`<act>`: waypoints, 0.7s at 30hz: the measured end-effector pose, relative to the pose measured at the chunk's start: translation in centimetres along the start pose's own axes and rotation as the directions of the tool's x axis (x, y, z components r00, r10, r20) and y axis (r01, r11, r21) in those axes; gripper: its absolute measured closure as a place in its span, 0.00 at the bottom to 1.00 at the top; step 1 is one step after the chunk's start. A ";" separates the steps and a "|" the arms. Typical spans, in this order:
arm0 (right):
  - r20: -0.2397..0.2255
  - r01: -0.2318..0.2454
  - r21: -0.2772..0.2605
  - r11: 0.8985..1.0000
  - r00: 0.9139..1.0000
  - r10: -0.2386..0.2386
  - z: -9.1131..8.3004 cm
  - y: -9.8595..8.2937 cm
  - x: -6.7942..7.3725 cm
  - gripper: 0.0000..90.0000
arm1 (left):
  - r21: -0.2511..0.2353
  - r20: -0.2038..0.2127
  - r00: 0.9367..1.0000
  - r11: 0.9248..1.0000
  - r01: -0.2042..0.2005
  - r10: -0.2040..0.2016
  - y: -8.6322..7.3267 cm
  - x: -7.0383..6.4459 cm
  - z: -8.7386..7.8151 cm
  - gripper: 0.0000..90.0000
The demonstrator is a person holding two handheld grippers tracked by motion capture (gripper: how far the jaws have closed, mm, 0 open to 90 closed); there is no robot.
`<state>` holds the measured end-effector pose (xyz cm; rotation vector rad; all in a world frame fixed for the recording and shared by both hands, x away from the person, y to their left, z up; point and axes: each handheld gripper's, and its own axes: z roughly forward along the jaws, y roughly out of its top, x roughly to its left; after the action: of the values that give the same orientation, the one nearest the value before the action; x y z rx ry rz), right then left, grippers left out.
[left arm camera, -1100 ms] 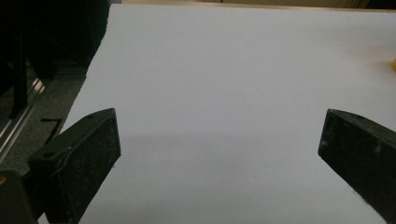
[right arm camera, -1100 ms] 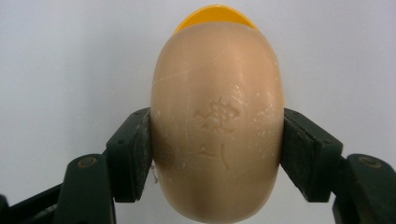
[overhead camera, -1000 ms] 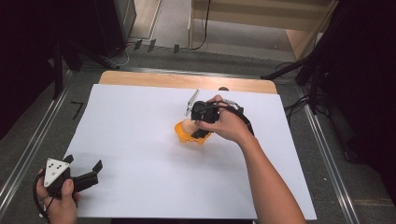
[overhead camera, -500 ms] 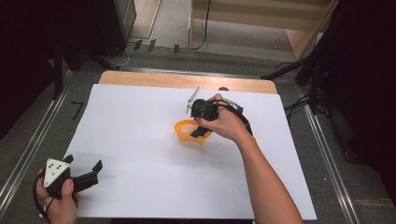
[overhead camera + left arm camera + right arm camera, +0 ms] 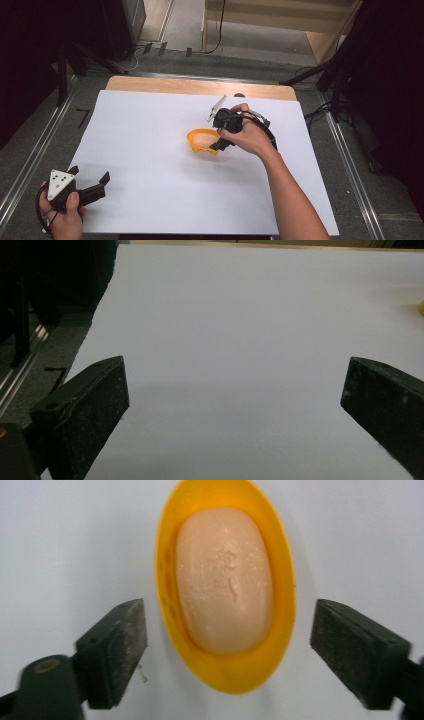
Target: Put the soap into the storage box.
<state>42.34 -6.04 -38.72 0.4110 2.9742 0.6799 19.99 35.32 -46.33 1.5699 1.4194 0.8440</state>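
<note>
One yellow dish [image 5: 225, 587] holding one bar of soap [image 5: 224, 577] sits mid-sheet on the white paper [image 5: 150, 140] — the right gripper [image 5: 227, 650] spread wide around it, untouching. The left gripper [image 5: 235, 390] rests near the corner — spread too.

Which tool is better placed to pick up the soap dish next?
Right. The right tool hangs open just above the yellow soap dish holding the soap bar, jaws either side. The left tool sits open at the sheet's near-left corner, far off.
</note>
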 end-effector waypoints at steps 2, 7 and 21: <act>0.034 -0.016 -0.028 0.999 0.999 0.017 -0.1 -0.6 0.2 0.09 | 0.000 -0.001 1.000 1.000 0.000 0.000 0.0 0.0 0.0 0.00; 0.058 -0.067 -0.066 0.996 0.996 0.071 -0.5 -2.1 0.6 0.00 | 0.001 -0.003 1.000 1.000 -0.001 0.001 0.0 0.0 0.0 0.00; 0.033 -0.164 -0.131 0.978 0.985 0.170 -1.3 -6.2 1.7 0.00 | 0.002 -0.003 1.000 1.000 -0.005 0.005 0.0 -0.1 0.0 0.00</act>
<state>39.05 -11.52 -40.26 0.6624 2.8573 0.8599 20.01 35.25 -46.33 1.5747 1.4193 0.8482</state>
